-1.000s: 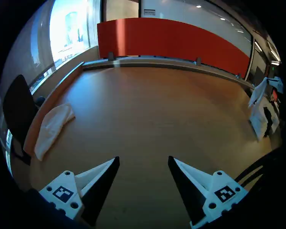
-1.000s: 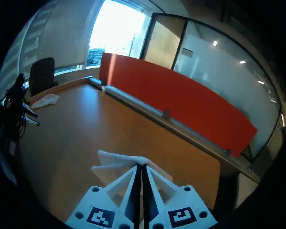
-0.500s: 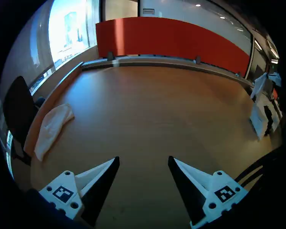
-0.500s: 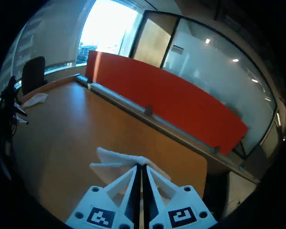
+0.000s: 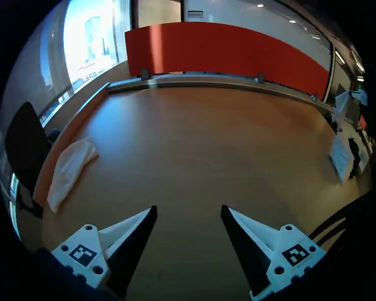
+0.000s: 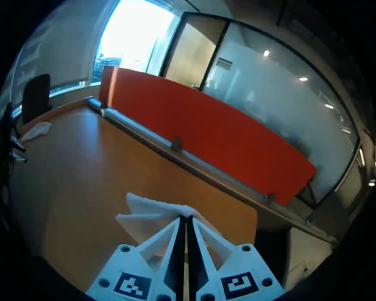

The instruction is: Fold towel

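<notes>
Your left gripper (image 5: 188, 206) has its jaws wide open with nothing between them. It hovers over the bare wooden table (image 5: 198, 145), and both fingers enter from 6 o'clock in the left gripper view.

Your right gripper (image 6: 186, 218) has its jaws closed tight on the towel (image 6: 150, 216). The white cloth fans out past the fingertips toward 10 o'clock in the right gripper view and hangs over the table (image 6: 82, 170) near its far corner.

In the left gripper view the towel (image 5: 341, 161) is the white cloth at 3 o'clock, by the right edge of the table. What grips it there is too dark to tell.

A second towel (image 5: 69, 169) lies bunched and unfolded at 9 o'clock in the left gripper view, along the table's left edge and well apart from both grippers. The right gripper view shows the second towel (image 6: 36, 131) small, at 9 o'clock.

The orange divider (image 5: 228, 50) runs along the far edge of the table at 12 o'clock. A dark chair (image 5: 21, 145) sits just beyond the second towel at 9 o'clock, and a bright window (image 5: 87, 42) is at 11 o'clock.
</notes>
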### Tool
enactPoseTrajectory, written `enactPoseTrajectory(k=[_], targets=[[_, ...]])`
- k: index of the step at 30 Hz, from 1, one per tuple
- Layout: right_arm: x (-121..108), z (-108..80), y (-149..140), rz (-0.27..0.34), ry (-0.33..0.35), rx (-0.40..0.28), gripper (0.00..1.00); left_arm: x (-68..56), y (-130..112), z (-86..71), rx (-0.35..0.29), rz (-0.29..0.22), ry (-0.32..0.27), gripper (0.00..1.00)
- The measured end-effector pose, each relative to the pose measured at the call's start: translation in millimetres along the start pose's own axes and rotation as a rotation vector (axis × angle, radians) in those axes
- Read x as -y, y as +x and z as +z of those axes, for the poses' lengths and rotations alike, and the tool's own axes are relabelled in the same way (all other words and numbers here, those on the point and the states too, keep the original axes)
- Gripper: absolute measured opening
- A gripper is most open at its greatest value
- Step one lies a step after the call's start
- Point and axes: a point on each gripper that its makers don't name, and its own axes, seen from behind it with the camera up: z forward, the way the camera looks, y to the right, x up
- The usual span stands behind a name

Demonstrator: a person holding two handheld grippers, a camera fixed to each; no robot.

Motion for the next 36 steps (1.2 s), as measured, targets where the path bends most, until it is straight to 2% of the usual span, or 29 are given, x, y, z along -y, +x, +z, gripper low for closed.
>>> enactPoseTrajectory(k=[8,19,28,36], targets=[[-16.8,7.4,-10.2,0.013,-0.009,0.021,0.04,-5.3,0.3,-0.4,0.002,0.004,0.002,0.94],[-21.7,3.9,-29.1,0.021,-0.011,0.048,0.04,-8.9,4.5,0.8,0.003,0.015,0.001,0.94],[-26.7,-17.3,-60.3,0.046,-0.027,0.083,0.04,-16.4,7.3,1.6,0.001,0.033,-0.013,0.94],[-29.5,-43.8,-120.6,0.088,-0.049,0.166,0.04,-24.4,5.2,1.7,0.005,0.045,-0.024,0.94]])
